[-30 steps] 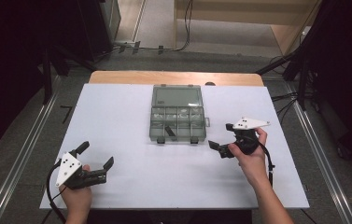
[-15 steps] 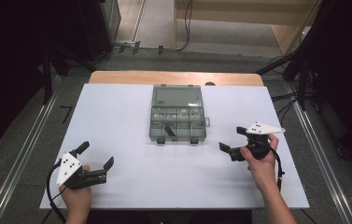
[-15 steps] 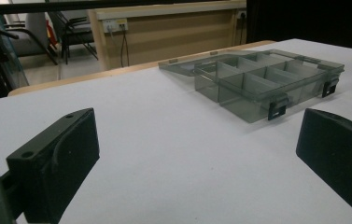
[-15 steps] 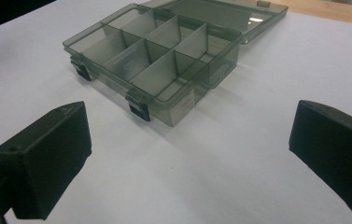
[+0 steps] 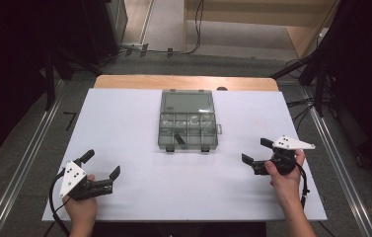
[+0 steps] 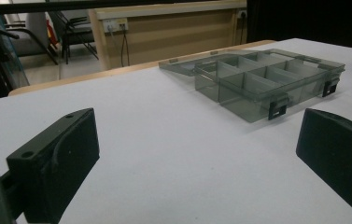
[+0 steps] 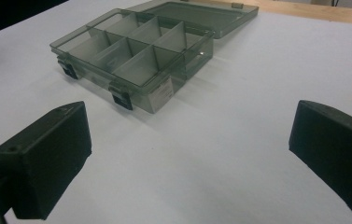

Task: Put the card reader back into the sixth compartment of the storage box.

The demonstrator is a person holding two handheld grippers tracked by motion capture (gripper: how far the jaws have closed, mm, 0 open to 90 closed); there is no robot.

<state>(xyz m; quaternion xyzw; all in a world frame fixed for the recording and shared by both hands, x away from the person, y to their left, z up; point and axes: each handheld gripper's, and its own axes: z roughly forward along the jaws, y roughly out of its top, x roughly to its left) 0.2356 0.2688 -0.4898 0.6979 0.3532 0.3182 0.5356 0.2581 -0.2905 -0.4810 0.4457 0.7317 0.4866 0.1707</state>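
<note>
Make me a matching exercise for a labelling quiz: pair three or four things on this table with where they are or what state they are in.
Things:
1. compartment box
2. box lid
3. left gripper
4. right gripper

Places or states:
A. open, at the table's near right
B. folded back flat behind the trays
C. middle of the table, uncovered
D. open, at the table's near left

Pairs: 1-C, 2-B, 3-D, 4-A

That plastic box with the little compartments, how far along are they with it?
The compartment box already lies open, its lid folded flat behind it on the table. Nothing is in hand: the left gripper and right gripper are both open, apart from the box. A small dark piece sits in one compartment; what is left is unclear.
</note>
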